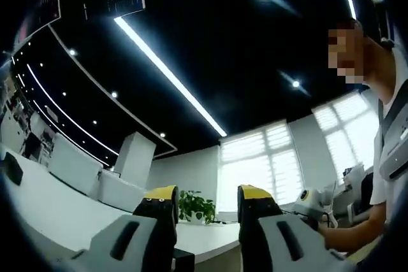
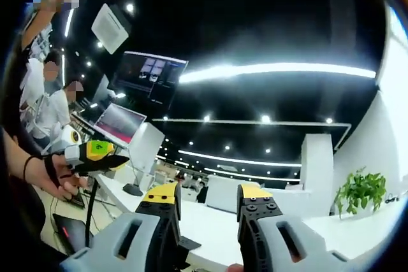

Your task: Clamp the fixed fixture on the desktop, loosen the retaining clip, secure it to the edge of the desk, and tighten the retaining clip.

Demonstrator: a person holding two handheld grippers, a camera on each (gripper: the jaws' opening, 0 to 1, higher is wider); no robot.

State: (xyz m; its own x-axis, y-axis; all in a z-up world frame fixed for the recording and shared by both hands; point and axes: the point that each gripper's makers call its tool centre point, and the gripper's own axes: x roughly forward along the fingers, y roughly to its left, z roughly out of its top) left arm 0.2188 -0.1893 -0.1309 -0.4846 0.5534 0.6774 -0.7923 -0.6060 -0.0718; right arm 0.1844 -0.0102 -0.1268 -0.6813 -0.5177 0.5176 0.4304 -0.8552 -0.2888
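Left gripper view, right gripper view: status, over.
Left tool open, holding nothing, aimed up at ceiling and window. Right tool open, holding nothing, white desk ahead. Fixture not sighted. Person's hand with another gripper at left.

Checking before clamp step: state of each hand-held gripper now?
Left hand-held gripper: open, holding nothing.
Right hand-held gripper: open, holding nothing.

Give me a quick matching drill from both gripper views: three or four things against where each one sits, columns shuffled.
Things:
1. potted plant
2. ceiling light strip
3. hanging screen
4. left gripper

Places or states:
A. overhead, running diagonally across the dark ceiling
B. on the white desk by the window
C. jaws apart, nothing between them
D. hung below the ceiling, display lit

Pairs: 1-B, 2-A, 3-D, 4-C
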